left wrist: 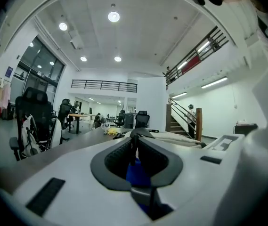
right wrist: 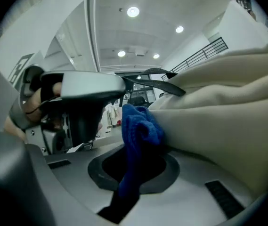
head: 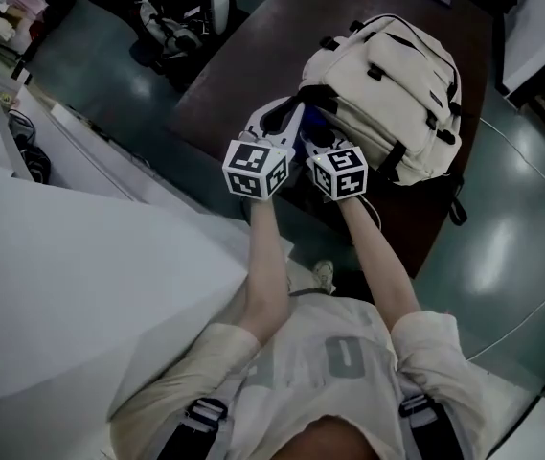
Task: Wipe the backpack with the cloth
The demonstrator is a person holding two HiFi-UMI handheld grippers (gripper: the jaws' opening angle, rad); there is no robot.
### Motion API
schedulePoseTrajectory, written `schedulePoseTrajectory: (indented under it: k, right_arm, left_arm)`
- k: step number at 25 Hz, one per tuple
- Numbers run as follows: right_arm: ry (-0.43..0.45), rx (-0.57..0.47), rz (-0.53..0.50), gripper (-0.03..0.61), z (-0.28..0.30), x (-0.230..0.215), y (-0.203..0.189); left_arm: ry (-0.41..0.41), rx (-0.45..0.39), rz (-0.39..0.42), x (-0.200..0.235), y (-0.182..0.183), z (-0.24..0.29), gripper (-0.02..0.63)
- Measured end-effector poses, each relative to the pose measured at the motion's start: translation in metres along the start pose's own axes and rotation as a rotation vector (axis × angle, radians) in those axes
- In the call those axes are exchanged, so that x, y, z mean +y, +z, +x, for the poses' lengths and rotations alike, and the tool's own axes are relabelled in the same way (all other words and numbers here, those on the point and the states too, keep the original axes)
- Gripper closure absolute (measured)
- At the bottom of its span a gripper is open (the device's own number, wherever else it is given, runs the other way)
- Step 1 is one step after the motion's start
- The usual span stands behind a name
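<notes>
Both grippers clamped on the cloth, at the backpack's near end.
My right gripper is clenched on the blue cloth, which bunches up against the beige backpack. My left gripper sits just beside it, jaws pressed together with a bit of the blue cloth showing low between them. The backpack lies flat on the dark table, black strap toward me.

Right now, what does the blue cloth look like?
The cloth is bright blue, fuzzy like a towel, and bunched up. The right gripper pinches it, and it touches the beige backpack. More blue shows in the left gripper, whose jaws look shut on it too.
</notes>
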State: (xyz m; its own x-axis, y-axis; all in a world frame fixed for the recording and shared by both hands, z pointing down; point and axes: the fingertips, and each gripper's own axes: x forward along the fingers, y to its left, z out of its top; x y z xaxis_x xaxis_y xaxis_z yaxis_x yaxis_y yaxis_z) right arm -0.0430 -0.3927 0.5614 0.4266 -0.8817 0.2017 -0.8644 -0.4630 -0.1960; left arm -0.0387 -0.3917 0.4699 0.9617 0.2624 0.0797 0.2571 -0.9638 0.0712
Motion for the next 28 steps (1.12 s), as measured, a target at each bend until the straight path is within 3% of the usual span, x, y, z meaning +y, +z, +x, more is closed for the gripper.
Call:
schedulePoseTrajectory:
  k: [6,22,28]
  right_arm:
    - [-0.055,-0.039,0.105,0.537,0.001,-0.005,0.002]
    - [-0.215,-0.069,0.091,0.537,-0.103,-0.044,-0.004]
    - [-0.257,-0.05,0.043,0.537,-0.148,-0.062,-0.008]
  left_arm:
    - [0.002,0.0,-0.03,0.002,-0.005,-0.004,0.571]
    - [0.002,-0.049,-0.098,0.004,-0.006,-0.004,0.571]
    - [-0.003,-0.055,-0.069,0.0,-0.003,-0.005,0.571]
